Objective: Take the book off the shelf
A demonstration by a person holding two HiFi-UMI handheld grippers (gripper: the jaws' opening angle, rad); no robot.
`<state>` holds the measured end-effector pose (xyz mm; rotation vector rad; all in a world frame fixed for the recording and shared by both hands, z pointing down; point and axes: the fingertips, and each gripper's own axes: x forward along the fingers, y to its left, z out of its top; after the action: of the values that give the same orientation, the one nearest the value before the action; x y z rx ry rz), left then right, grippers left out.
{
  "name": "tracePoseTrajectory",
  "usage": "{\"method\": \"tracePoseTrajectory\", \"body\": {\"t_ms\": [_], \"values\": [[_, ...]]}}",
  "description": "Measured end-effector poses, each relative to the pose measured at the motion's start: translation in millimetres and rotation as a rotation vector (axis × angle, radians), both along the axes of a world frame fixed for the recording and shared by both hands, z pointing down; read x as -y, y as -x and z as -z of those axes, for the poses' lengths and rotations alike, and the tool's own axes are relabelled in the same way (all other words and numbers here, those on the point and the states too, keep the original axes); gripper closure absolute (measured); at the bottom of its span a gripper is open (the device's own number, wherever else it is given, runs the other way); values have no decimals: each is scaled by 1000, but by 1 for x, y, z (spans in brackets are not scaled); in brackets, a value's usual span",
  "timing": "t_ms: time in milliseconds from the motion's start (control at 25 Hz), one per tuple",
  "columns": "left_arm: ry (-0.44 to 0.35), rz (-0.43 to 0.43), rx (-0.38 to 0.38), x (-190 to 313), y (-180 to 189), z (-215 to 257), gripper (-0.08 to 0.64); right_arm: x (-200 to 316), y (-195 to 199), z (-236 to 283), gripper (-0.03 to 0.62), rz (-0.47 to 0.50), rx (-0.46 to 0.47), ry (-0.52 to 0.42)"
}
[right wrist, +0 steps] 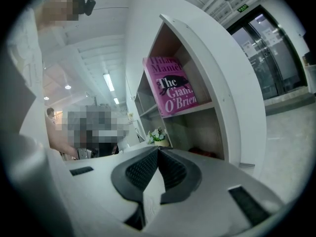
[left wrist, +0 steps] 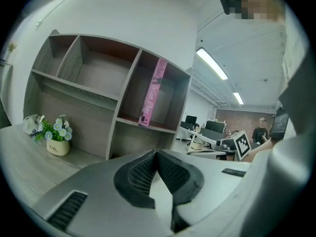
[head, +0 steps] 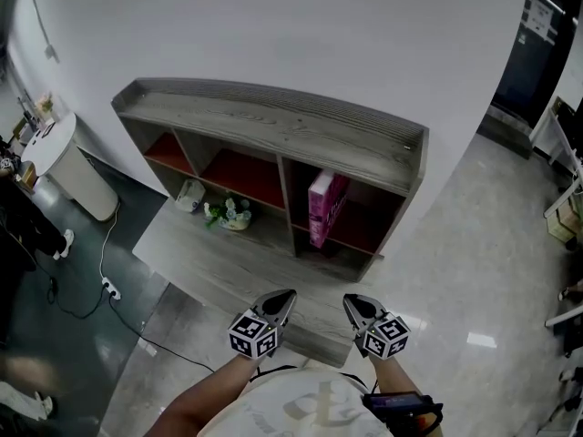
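Observation:
A pink book [head: 325,208] stands upright in the right upper compartment of the grey wooden shelf [head: 273,121]. The left gripper view shows the book's [left wrist: 153,92] spine, and the right gripper view its [right wrist: 172,86] cover. My left gripper [head: 285,300] is shut with nothing in it, in front of the desk edge and well short of the book. My right gripper [head: 353,306] hangs beside it, also shut and empty. In each gripper view the gripper's dark pads meet at their tips: left gripper [left wrist: 157,153], right gripper [right wrist: 158,150].
A small pot of flowers [head: 230,214] and a white object [head: 189,195] sit on the grey desk [head: 237,262] under the shelf. A white round cabinet [head: 68,167] stands at the left, with cables on the floor [head: 100,289]. A white wall is behind the shelf.

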<state>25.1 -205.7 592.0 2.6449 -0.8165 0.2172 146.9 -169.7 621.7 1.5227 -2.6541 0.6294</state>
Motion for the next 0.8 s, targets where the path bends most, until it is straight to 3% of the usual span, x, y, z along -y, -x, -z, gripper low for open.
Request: {"method": "tracePoseTrajectory", "body": {"t_ms": [200, 280, 400, 520, 800], "values": [[-50, 42, -8, 27, -16, 25, 556, 8, -9, 6, 588, 9, 10, -20], [-66, 61, -12, 38, -22, 34, 488, 11, -13, 6, 588, 8, 17, -23], [-87, 86, -15, 51, -30, 49, 485, 12, -17, 5, 588, 8, 27, -24], [-94, 98, -9, 60, -39, 60, 379, 12, -22, 5, 588, 3, 40, -25], [-118, 115, 4, 81, -61, 83, 333, 15, -38, 4, 588, -24, 66, -27]]}}
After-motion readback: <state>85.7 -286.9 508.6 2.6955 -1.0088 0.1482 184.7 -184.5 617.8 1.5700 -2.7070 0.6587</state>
